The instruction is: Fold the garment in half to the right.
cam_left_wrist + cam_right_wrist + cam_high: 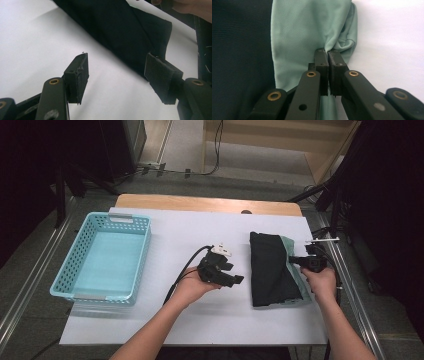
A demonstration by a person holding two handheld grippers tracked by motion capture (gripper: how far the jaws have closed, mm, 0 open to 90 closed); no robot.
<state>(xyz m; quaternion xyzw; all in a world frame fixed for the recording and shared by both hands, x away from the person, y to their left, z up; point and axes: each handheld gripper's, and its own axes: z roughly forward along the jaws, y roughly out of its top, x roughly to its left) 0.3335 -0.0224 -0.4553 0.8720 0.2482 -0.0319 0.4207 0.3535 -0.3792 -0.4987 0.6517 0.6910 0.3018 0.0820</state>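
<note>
Cloths: one black [270, 270], one green [312, 32] mostly hidden beneath; right gripper [328, 53] pinches green, left gripper [117, 67] gapes.

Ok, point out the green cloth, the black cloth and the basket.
green cloth [312, 27], right gripper view, flat middle.
black cloth [270, 270], high view, centre of the fold.
basket [145, 255], high view, right wall.

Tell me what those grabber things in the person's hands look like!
Both are black. The left gripper has two flat black jaws with rough square pads and small brass-coloured rivets at the joints. A black cable trails from it, and a white piece sits on top. The right gripper has the same black jaws and brass rivets. The person's forearms are bare, with no sleeves showing.
</note>
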